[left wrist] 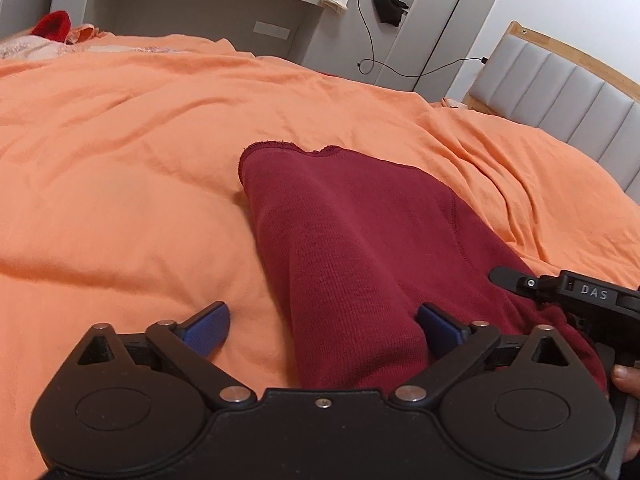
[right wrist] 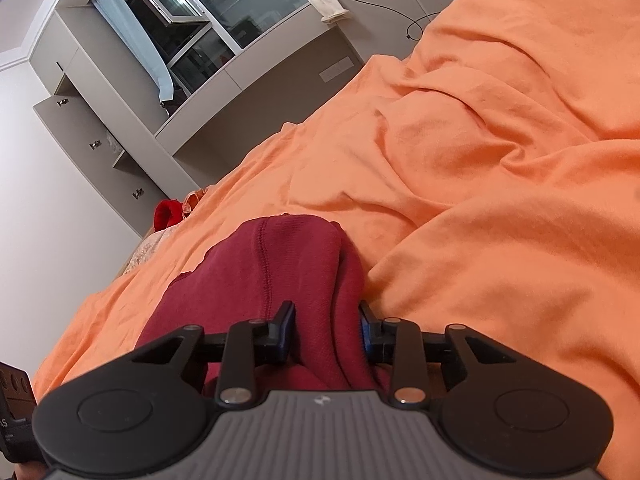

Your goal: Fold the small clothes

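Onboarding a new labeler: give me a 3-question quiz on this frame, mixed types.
1. True or false: the left tongs are clamped on the maroon garment.
2. Multiple choice: what do the right tongs grip? A) orange bedspread B) maroon garment C) black cable
3. Fill in: the garment lies on an ____ bedspread.

Key:
1. False. Their jaws stand wide open, the garment's near end between them.
2. B. They are closed on a bunched fold of it.
3. Orange.

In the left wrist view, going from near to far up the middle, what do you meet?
Left tongs → dark red garment → orange bedspread → grey cabinet.
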